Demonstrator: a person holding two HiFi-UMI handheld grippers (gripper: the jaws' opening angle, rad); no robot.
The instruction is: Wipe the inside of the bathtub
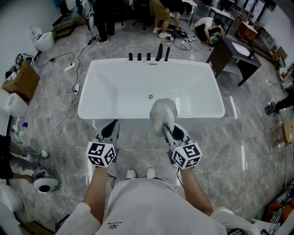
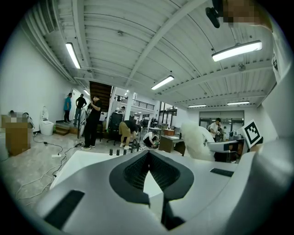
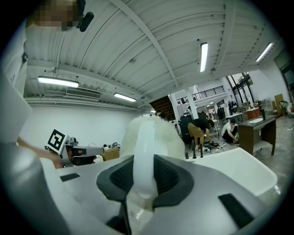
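Note:
A white rectangular bathtub (image 1: 151,114) lies in front of me, with black taps (image 1: 148,56) on its far rim and a drain (image 1: 150,96) in its floor. My right gripper (image 1: 170,130) hangs over the near rim, shut on the white handle (image 3: 146,151) of a fluffy white duster (image 1: 163,111). The duster head sits above the near inner wall. To its left, short of the tub, my left gripper (image 1: 111,127) is shut with nothing in it. In the left gripper view its pads meet at the tips (image 2: 148,153), and the duster (image 2: 196,140) shows at right.
A dark side table (image 1: 234,53) stands at the tub's far right corner. Cables (image 1: 69,105) trail over the marble floor on the left, near a cardboard box (image 1: 20,80) and a toilet (image 1: 41,39). People (image 1: 161,13) work beyond the tub. My shoes (image 1: 140,173) are near the tub.

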